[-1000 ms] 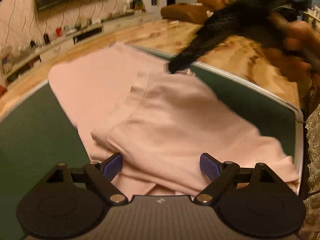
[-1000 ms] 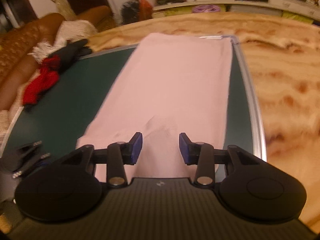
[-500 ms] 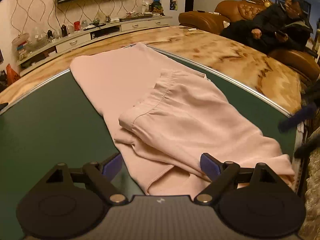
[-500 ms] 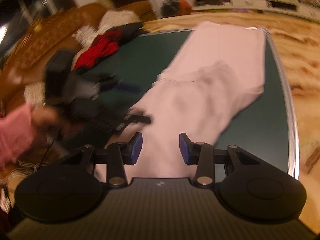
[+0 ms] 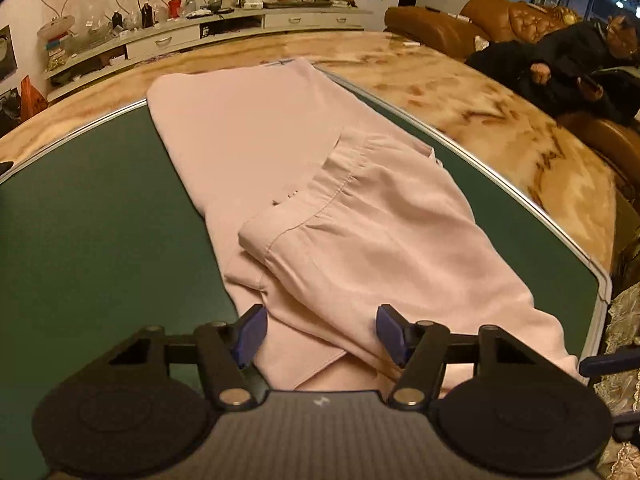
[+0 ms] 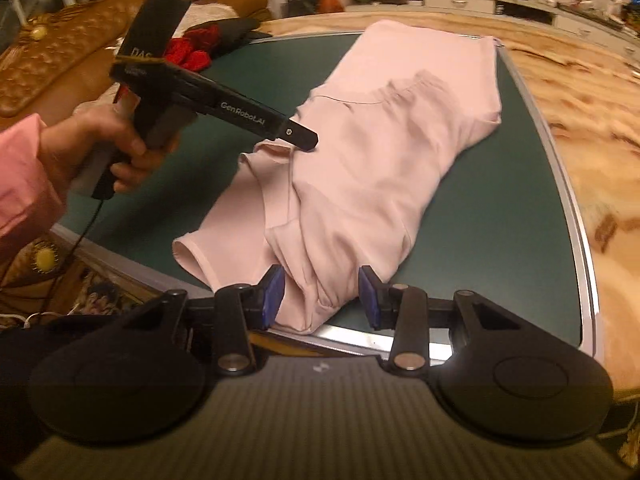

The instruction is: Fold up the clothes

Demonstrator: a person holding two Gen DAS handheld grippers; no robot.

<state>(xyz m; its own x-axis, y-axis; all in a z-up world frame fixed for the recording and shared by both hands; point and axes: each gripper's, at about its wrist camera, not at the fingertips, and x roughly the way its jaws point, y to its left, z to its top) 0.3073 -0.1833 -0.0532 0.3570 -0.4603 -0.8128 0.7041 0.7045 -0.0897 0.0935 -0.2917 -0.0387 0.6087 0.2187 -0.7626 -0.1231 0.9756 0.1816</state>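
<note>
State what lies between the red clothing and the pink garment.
Bare green table top, seen in the right wrist view, separates the red clothing from the pink garment.

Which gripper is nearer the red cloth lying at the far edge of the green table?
Left. The left gripper hovers over the pink garment mid-table, jaws closing, nearer the red cloth. The right gripper sits at the table's near edge, the garment's near end between its pads.

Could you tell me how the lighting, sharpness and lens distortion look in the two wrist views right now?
Left wrist view: warm orange light, sharp, the pink garment crisp; fisheye bends the table rim into an arc. Right wrist view: same warm cast, softer, with motion blur on the marbled floor and far shelf; glare on the metal rim by the right gripper.
</note>
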